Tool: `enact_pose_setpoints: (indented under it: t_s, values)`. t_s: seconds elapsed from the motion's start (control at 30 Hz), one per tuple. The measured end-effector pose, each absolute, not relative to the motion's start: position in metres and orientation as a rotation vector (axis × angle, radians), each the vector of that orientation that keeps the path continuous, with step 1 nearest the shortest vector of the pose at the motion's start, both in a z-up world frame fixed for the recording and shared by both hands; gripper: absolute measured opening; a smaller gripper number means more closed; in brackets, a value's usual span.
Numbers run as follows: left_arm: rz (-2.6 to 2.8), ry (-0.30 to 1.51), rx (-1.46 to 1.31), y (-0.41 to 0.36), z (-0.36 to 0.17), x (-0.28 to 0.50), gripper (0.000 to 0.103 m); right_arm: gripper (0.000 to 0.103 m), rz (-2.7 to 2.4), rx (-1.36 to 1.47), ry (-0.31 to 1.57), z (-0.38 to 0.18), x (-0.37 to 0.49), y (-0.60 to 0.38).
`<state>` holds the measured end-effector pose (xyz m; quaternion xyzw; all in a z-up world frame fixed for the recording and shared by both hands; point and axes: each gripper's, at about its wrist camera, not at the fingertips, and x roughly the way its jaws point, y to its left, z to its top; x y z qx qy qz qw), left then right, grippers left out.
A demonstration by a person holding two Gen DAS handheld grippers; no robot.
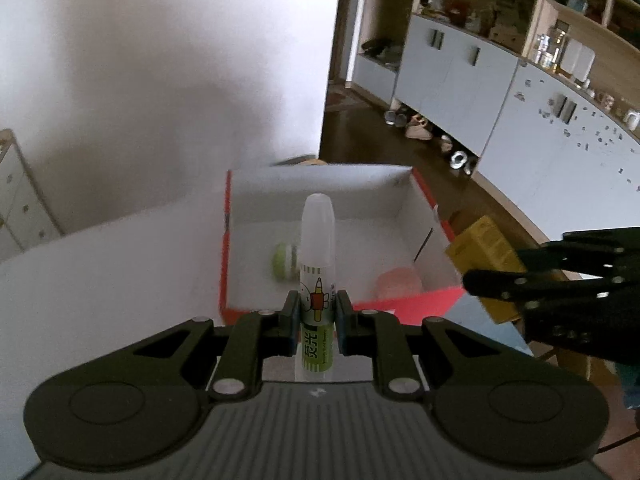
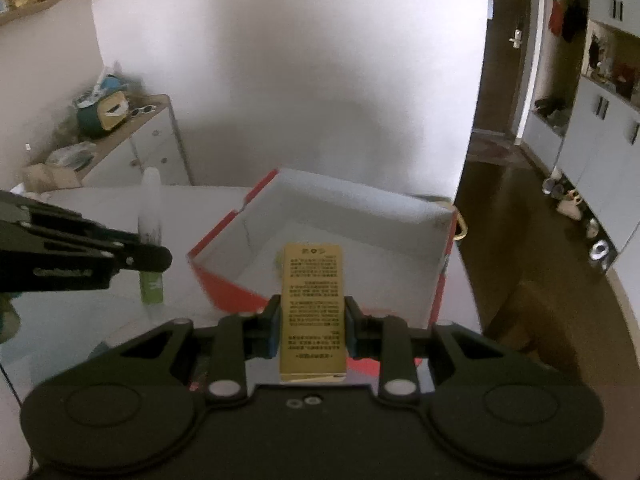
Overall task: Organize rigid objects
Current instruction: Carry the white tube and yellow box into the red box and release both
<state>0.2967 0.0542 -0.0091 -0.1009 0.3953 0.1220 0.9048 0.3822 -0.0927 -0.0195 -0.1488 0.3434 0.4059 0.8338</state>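
Left wrist view shows the left tool (image 1: 316, 312) clenched on a glue bottle (image 1: 317, 264), which has a translucent cap and a green and white label. The bottle stands up between the two pads, in front of an open red box (image 1: 404, 304) with white inner walls. The box sits on the white desk (image 1: 100, 272). Inside the box lie a small green and white round thing (image 1: 285, 261) and a pinkish thing (image 1: 398, 285), both blurred. At the right edge, the right tool (image 1: 492, 286) carries a yellow carton (image 1: 486, 254) beside the box's right wall.

In the right wrist view, the right tool (image 2: 313, 326) is clenched on the flat sides of the yellow carton (image 2: 312, 300), whose face with small printed text is turned to the camera. The carton is held above the near edge of the red box (image 2: 236, 292). The left tool (image 2: 160, 258) with the glue bottle (image 2: 150, 236) is to the left of the box, above the desk (image 2: 80, 320).
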Motion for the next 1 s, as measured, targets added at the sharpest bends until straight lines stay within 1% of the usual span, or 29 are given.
enact_pose_setpoints:
  t_s: [0.23, 0.4, 0.67, 1.0]
  values:
    - [0.201, 0.832, -0.172, 0.066, -0.004, 0.348, 0.017, 0.029, 0.801, -0.311, 0.762, -0.035, 0.42, -0.07]
    - [0.191, 0.849, -0.138, 0.078, -0.006, 0.384, 0.017, 0.029, 0.756, -0.306, 0.805, -0.058, 0.445, -0.051]
    - [0.149, 0.909, -0.106, 0.089, -0.036, 0.444, 0.017, 0.029, 0.718, -0.336, 0.886, -0.098, 0.467, -0.026]
    - [0.098, 0.98, -0.165, 0.099, -0.083, 0.499, 0.017, 0.029, 0.718, -0.364, 0.95, -0.13, 0.483, -0.006]
